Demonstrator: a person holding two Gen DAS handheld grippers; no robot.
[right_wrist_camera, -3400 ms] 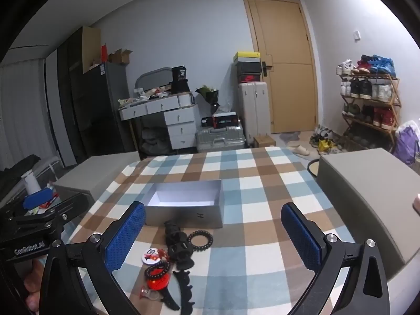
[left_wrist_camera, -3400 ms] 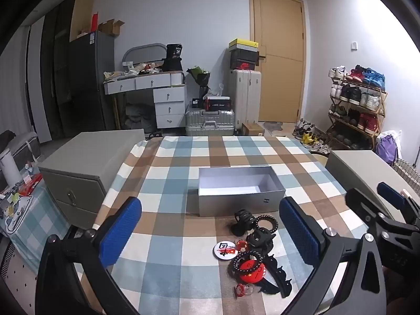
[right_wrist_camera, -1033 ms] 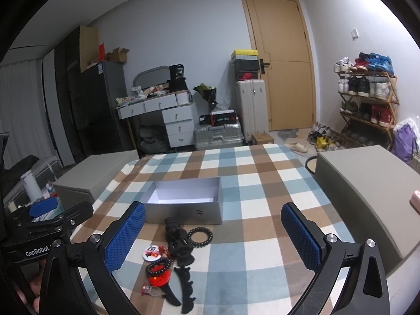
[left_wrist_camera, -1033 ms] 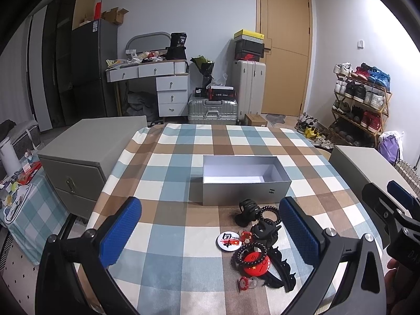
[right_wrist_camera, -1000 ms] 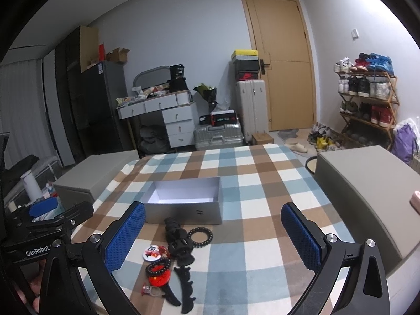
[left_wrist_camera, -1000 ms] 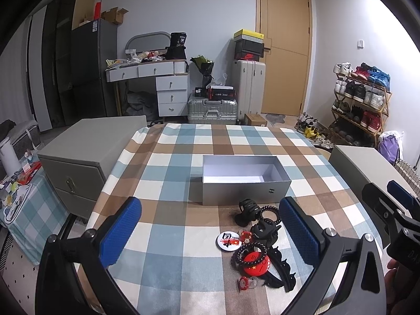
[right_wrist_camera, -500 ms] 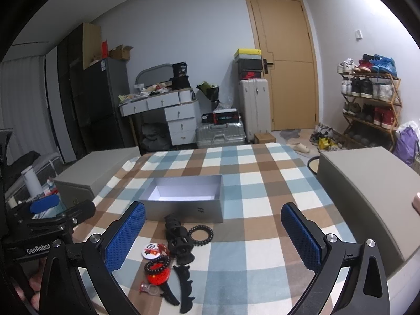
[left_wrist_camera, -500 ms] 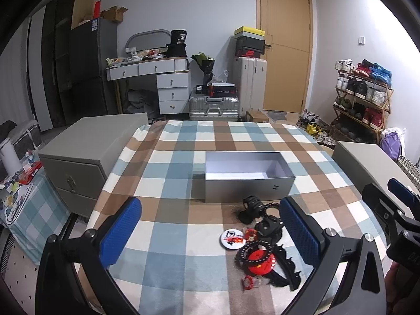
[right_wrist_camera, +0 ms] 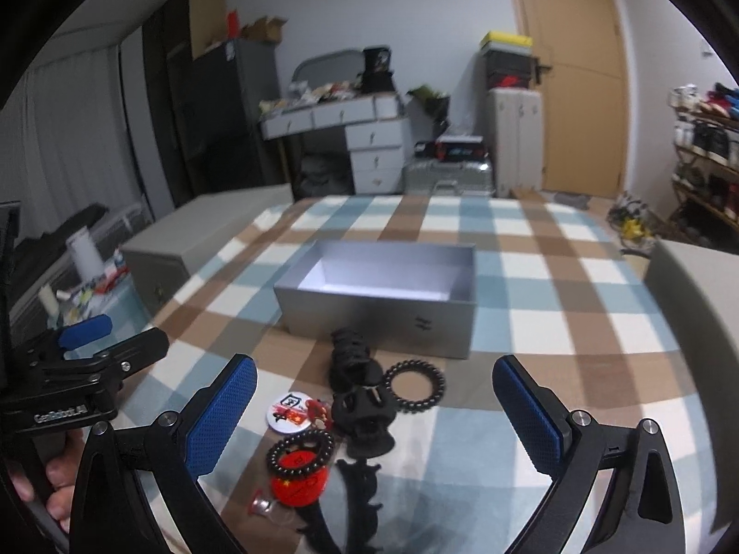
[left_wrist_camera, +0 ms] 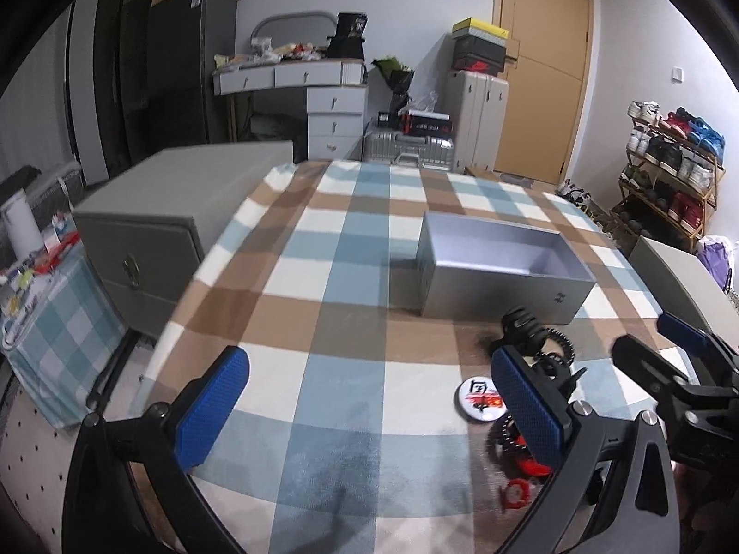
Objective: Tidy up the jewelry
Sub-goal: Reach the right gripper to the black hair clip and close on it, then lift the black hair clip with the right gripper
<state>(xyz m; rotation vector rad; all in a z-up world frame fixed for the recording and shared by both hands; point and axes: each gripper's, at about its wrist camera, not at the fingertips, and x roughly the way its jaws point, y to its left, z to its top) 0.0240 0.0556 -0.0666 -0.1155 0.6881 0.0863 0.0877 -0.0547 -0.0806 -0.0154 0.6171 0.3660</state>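
Left wrist view: the left gripper (left_wrist_camera: 369, 397) hangs over a checked cloth (left_wrist_camera: 342, 249), its blue dimpled pads spread wide and holding nothing. A grey rectangular box (left_wrist_camera: 499, 284), open-topped with a pale lining, sits ahead to the right. The jewelry lies just in front of it, partly behind the right pad: a black claw clip (left_wrist_camera: 524, 323), a round white badge (left_wrist_camera: 480, 399), a bead ring (left_wrist_camera: 501, 434).

Right wrist view: the right gripper (right_wrist_camera: 374, 411) is likewise wide open and empty, framing the pile. A black coiled hair tie (right_wrist_camera: 414, 385) lies beside a glossy claw clip (right_wrist_camera: 365, 415); a beaded bracelet (right_wrist_camera: 300, 451) rests on a red disc (right_wrist_camera: 300, 484).
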